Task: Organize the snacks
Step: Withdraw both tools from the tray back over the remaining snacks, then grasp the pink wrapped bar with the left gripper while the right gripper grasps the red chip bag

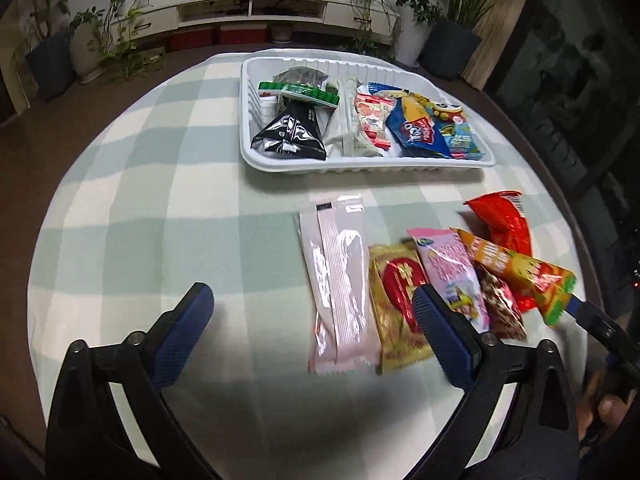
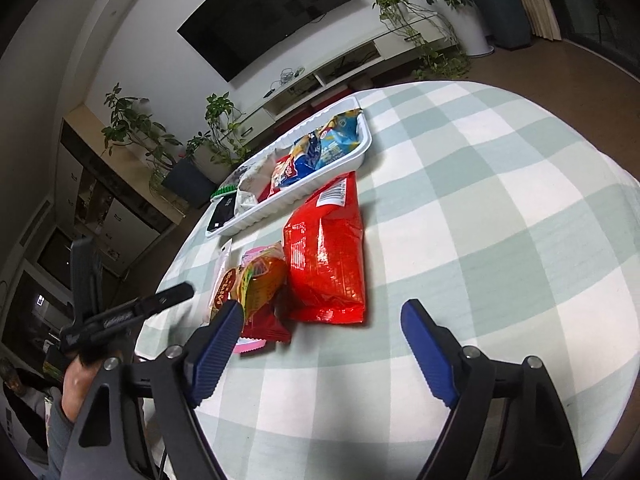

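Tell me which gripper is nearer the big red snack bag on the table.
Right. The right gripper hangs open just short of the big red snack bag's near end; the left gripper hovers over the pale pink packet, several snacks away.

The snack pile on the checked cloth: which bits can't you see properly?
- Brown crinkly packet, left wrist view: mostly under the orange packet.
- Pink printed packet, right wrist view: only an edge shows beneath the pile.
- Packet lettering, both views: too blurred to read.
- White plastic tray, right wrist view: snacks overlap, uncountable.
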Demonstrator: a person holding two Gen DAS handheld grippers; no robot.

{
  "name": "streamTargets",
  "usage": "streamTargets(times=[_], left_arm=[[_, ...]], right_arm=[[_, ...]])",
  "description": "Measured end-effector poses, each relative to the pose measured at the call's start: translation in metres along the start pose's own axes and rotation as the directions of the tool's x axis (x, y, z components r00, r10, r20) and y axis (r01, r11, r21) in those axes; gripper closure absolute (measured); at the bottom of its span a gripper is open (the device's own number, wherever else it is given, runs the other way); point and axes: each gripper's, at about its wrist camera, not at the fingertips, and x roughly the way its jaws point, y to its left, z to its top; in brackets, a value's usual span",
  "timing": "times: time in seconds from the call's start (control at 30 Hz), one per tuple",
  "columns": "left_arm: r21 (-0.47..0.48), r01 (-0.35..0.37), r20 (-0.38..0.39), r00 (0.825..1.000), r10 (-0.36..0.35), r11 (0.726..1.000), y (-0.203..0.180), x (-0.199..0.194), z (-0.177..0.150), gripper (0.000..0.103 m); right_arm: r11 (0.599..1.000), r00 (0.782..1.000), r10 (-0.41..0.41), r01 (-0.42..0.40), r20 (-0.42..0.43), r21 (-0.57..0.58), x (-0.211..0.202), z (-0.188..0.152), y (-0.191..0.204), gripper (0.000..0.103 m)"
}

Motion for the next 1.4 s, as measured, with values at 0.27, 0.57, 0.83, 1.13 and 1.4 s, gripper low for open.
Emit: streamTargets(times=[0.27, 0.57, 0.83, 1.13, 1.4], left_arm=[[0.048, -0.050, -0.068, 0.996, 0.053, 0.998, -0.004, 0.030, 0.003, 0.037], [0.091, -0.086, -0.078, 0.993, 0.093, 0.992, -0.011, 0.043, 0.007, 0.037], [0.155, -0.077, -0.061, 0.994, 0.087, 0.985, -0.017, 0.041, 0.006, 0.061], [0.200, -0.049, -0.057, 0.996, 0.062, 0.978, -0.021, 0.037, 0.001, 0.080], [0.160, -0.003, -0.045, 0.999, 0.011, 0.987, -0.006, 0.018, -0.026, 0.081]], right_arm=[[1.000, 1.000, -0.001, 0.001, -0.009, 0.000, 0.001, 0.000, -0.001, 0.020], [1.000, 1.000, -0.015, 0.014, -0.006, -0.020, 0.000, -0.002, 0.003, 0.020], [0.999, 1.000, -0.030, 0.030, -0.002, -0.025, -0.001, -0.003, 0.004, 0.021], [0.998, 0.999, -0.052, 0.052, 0.011, -0.029, -0.002, -0.002, 0.003, 0.023], [0.995, 0.995, -0.098, 0.098, 0.002, -0.033, 0.000, 0.002, 0.002, 0.025]])
